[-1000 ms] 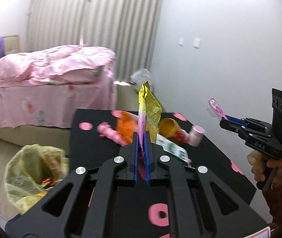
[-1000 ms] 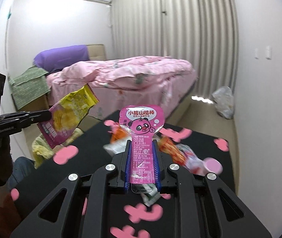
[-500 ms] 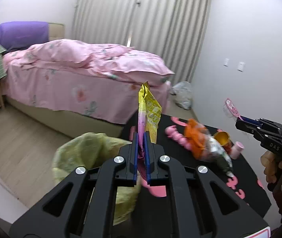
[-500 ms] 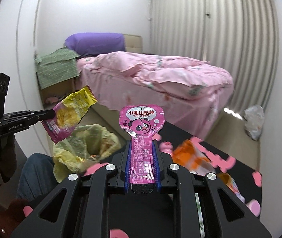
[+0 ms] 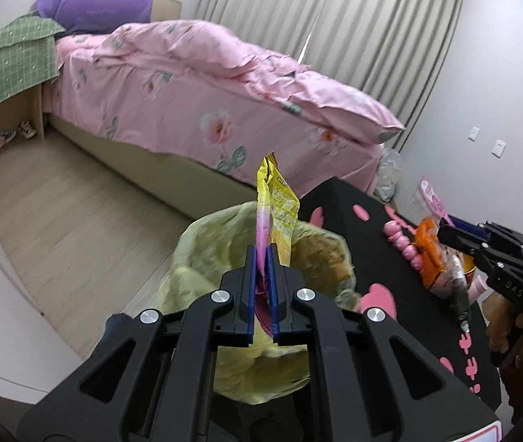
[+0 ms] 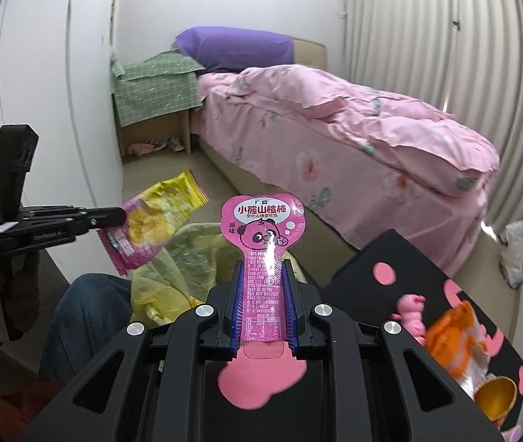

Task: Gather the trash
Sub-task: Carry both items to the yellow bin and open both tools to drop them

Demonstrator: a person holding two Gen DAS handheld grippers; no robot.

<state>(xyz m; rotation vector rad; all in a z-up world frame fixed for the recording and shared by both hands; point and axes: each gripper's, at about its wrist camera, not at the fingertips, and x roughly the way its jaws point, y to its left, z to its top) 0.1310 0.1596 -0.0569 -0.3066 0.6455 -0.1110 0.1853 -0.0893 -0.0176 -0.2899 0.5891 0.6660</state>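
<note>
Left gripper [image 5: 262, 258] clamped narrow on a yellow-and-pink snack bag [image 5: 278, 210], bag standing edge-on above the blue pads, centre of left wrist frame. In the right wrist view the same bag [image 6: 152, 224] sticks out flat from the black finger tips at left, hanging over the yellow trash bag [image 6: 184, 258].

Right gripper [image 6: 263, 280] closed on a pink panda wrapper [image 6: 263, 243], stem pinched between the pads, round head sticking up at frame centre. Seen in the left wrist view at far right as right gripper [image 5: 449, 225] with the wrapper's end [image 5: 430, 193] poking up-left.

Trash bag [image 5: 224, 235] mouth open right behind the left fingers, rim crumpled, just beside the near corner of the black table [image 5: 401, 302]. Open wood floor [image 5: 77, 213] lower left; bed [image 5: 206, 110] edge runs across the upper half, well apart.

On the table, right side: pink toy [image 5: 405, 246], orange wrapper [image 5: 430, 258], more clutter behind it, partly hidden by the right gripper. Right wrist view: orange wrapper [image 6: 456, 331], gold cup [image 6: 495, 399] lower right, jeans leg [image 6: 84, 313] lower left, white bag [image 6: 519, 250] on the floor at right edge.
</note>
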